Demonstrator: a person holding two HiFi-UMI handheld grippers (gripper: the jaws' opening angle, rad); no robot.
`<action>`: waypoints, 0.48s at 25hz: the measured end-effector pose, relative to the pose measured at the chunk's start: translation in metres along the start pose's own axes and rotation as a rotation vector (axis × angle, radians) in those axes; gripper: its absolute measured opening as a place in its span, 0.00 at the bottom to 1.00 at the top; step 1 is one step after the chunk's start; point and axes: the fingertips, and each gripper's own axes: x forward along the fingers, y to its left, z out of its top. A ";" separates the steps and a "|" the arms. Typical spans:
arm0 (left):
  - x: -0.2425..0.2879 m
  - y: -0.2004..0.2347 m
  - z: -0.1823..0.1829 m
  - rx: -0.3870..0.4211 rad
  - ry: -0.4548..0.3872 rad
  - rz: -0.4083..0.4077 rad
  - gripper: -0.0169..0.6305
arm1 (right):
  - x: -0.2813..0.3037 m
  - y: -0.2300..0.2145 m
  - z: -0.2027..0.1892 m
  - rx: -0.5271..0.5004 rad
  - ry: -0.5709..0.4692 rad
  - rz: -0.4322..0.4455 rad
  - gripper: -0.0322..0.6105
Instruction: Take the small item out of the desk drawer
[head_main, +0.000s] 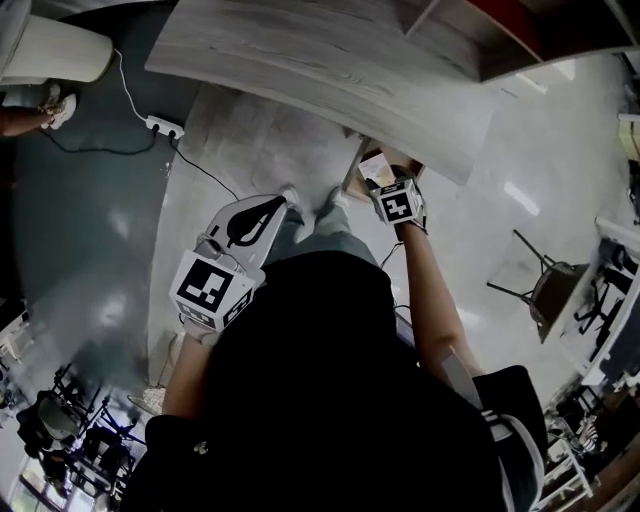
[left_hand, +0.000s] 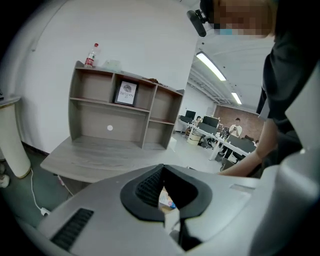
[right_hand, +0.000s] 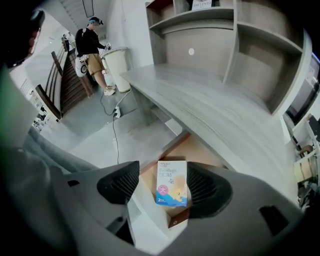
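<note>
A small white and blue bandage box (right_hand: 171, 182) lies in the open desk drawer (right_hand: 200, 150), whose inside is light wood. My right gripper (right_hand: 165, 186) is open around the box. The box sits close against the right pad (right_hand: 207, 190), with a gap to the left pad. In the head view the right gripper (head_main: 386, 186) reaches down under the desk's front edge over the drawer (head_main: 352, 170), with the box (head_main: 375, 168) just ahead of it. My left gripper (head_main: 265, 212) hangs to the left above the floor, shut and holding nothing; its tips (left_hand: 162, 172) meet.
The grey wooden desk (head_main: 330, 70) carries a shelf unit (left_hand: 125, 107) with a bottle (left_hand: 90, 56) on top. A power strip (head_main: 163, 127) and cable lie on the floor at left beside a white cylinder (head_main: 55, 50). A chair (head_main: 545, 285) stands at right. A person (right_hand: 90, 45) stands far off.
</note>
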 end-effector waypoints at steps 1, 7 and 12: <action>-0.001 0.000 -0.004 -0.009 0.011 0.017 0.04 | 0.007 -0.002 -0.002 0.000 0.009 0.003 0.50; -0.001 0.006 -0.017 -0.046 0.059 0.093 0.04 | 0.043 -0.011 -0.015 -0.019 0.102 0.015 0.60; -0.004 0.004 -0.034 -0.060 0.102 0.141 0.04 | 0.076 -0.018 -0.039 0.007 0.171 0.013 0.63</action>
